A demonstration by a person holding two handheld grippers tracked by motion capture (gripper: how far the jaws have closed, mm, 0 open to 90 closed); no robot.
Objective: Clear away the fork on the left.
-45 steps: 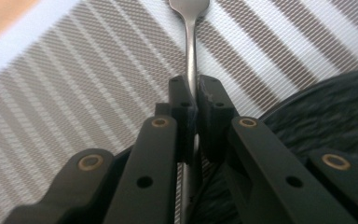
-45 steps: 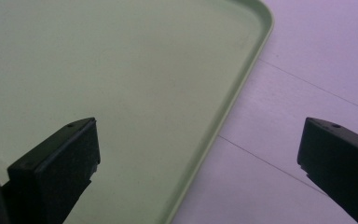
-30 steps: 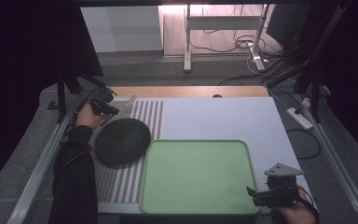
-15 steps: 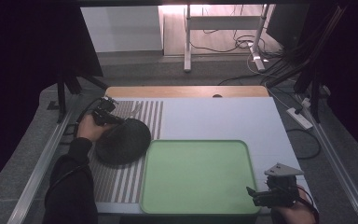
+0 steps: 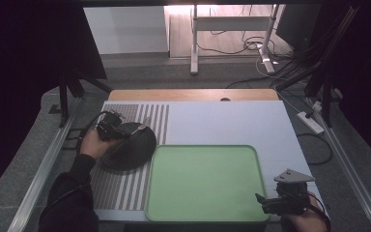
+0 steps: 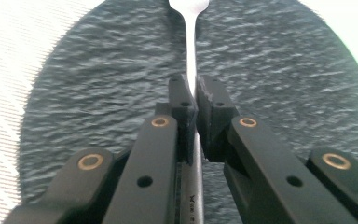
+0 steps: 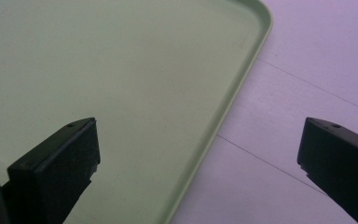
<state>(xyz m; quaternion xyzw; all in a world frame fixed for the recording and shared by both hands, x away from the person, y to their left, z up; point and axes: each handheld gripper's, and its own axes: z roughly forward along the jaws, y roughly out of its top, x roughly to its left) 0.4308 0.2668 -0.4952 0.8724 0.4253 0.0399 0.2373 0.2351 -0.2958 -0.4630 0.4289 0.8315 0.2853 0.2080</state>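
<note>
High view is showing the left gripper squeezing a silver fork by its thin handle, and the fork is hanging over the dark round plate on the striped mat. Pinching the handle is keeping the prongs free and pointing ahead. The right gripper is waiting wide apart over the green tray's corner, probably ready to help.

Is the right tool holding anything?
No, the right tool stands wide open over the green tray's edge, nothing between its jaws.
</note>
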